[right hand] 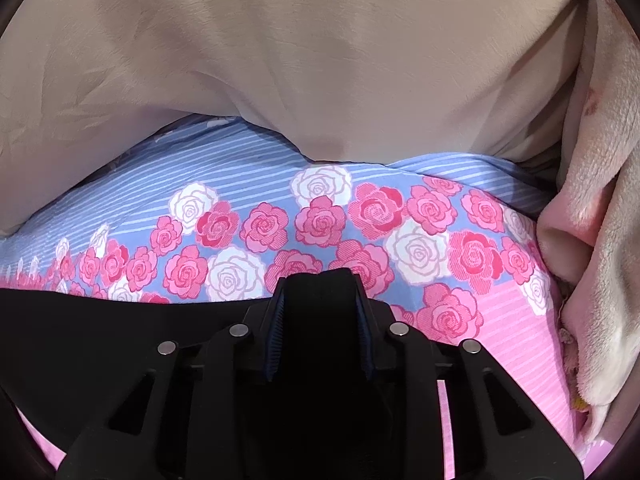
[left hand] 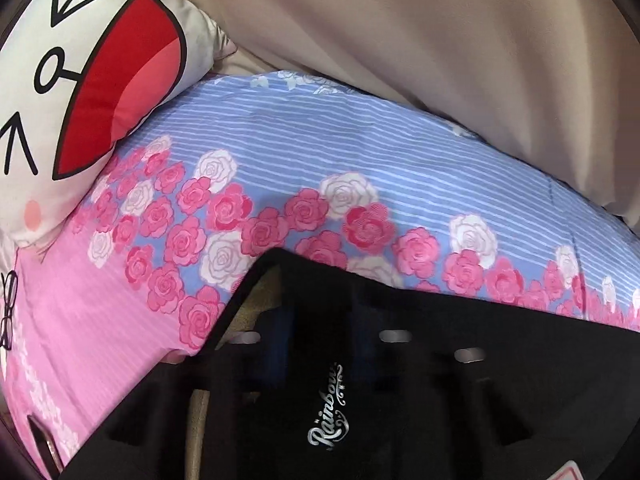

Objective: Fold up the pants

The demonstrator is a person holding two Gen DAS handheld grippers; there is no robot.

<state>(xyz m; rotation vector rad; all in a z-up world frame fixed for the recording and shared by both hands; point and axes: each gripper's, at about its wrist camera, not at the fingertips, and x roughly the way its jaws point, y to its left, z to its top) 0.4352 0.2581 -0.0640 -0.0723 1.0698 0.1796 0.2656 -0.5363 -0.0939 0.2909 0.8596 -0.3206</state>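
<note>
With both tongs clamped on the pants [right hand: 120, 320], left [left hand: 316, 320] and right [right hand: 322, 288], at their edge on the rose sheet [right hand: 280, 200], I'm mid-fold; next needs an even lift.

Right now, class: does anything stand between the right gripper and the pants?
Nothing visible does: the right gripper already has its pads clamped on a fold of the black pants. Ahead lie only the rose-print bedsheet and a beige blanket.
</note>
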